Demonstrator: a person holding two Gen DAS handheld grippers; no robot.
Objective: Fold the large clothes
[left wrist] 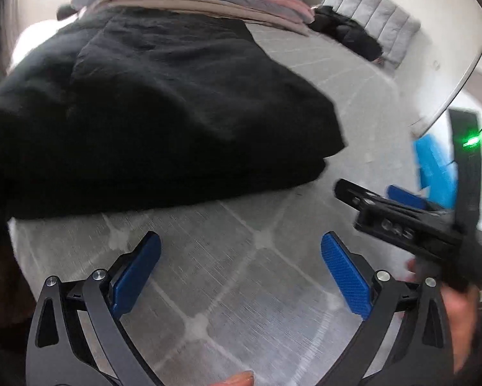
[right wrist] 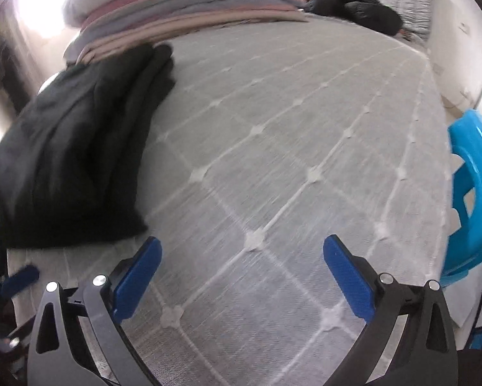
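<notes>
1. No text, label, brand, number or sign can be read in either wrist view.
2. The dark metal body of the right gripper [left wrist: 401, 222] shows small raised marks in the left wrist view, too blurred to read.

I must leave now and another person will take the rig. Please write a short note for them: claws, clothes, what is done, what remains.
Left claw: open, empty, over bare mattress.
Right claw: open, empty, over the mattress too.
Black garment: lies folded near the left edge, next to the stacked bedding.
Second dark garment: crumpled at the far end, apparently not folded yet; probably next.
</notes>
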